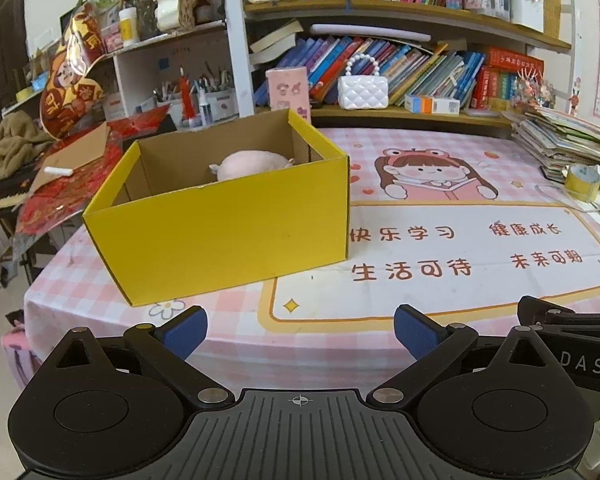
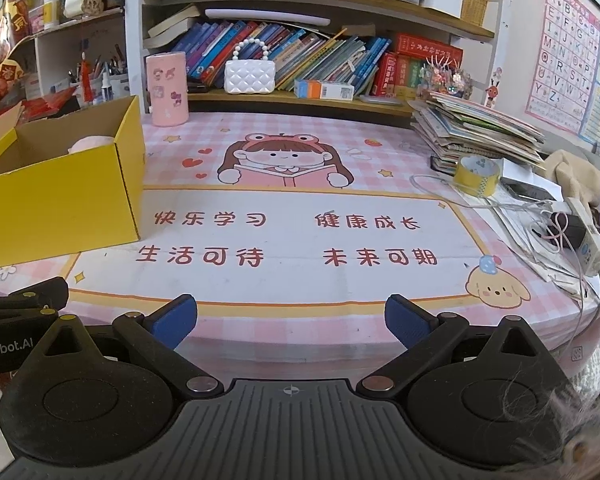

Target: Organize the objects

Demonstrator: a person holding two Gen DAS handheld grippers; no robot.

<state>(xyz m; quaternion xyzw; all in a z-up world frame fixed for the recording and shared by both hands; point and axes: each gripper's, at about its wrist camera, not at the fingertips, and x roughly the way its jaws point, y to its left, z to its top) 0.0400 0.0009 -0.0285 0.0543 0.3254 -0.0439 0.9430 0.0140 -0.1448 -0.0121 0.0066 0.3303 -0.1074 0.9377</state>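
Note:
An open yellow cardboard box (image 1: 220, 232) stands on the left of the pink cartoon-print table (image 1: 420, 240). A pale pink plush toy (image 1: 252, 164) lies inside it. The box (image 2: 60, 196) and a bit of the plush (image 2: 90, 142) also show at the left of the right wrist view. My left gripper (image 1: 300, 332) is open and empty, held at the table's near edge, in front of the box. My right gripper (image 2: 290, 320) is open and empty, over the near edge at the table's middle.
A pink cylinder (image 2: 167, 88) stands behind the box. A white quilted purse (image 2: 250, 76) sits on the low bookshelf. A stack of booklets (image 2: 480, 128), a yellow tape roll (image 2: 476, 172), and cables with a power strip (image 2: 580, 236) crowd the table's right side.

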